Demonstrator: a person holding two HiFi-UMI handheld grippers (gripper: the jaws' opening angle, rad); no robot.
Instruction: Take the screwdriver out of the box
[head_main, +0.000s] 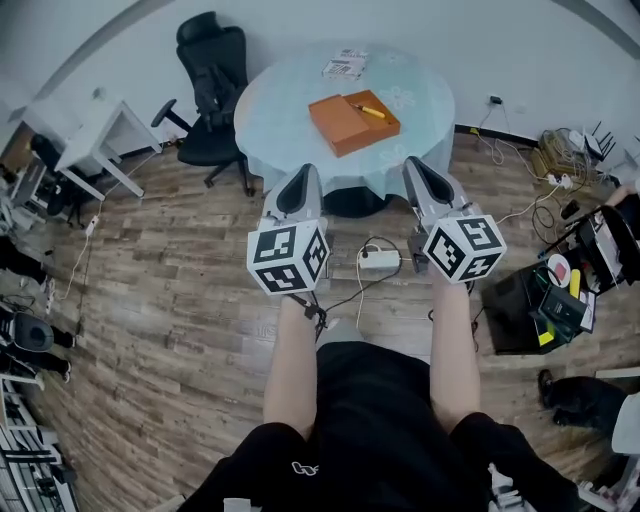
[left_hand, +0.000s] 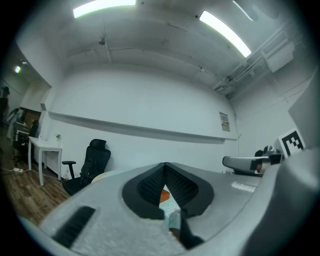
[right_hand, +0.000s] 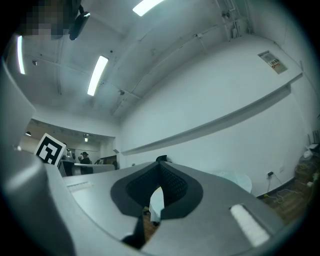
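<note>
Atop the table (head_main: 420, 100), only the head view shows the screwdriver (head_main: 370, 111); left claw (left_hand: 165, 172) and right claw (right_hand: 159, 170) closed.

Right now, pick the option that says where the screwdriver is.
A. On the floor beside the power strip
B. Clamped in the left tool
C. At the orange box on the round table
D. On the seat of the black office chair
C: in the head view the yellow screwdriver lies at the orange box on the round table, while the left tool and right tool are shut and empty, short of the table.
</note>
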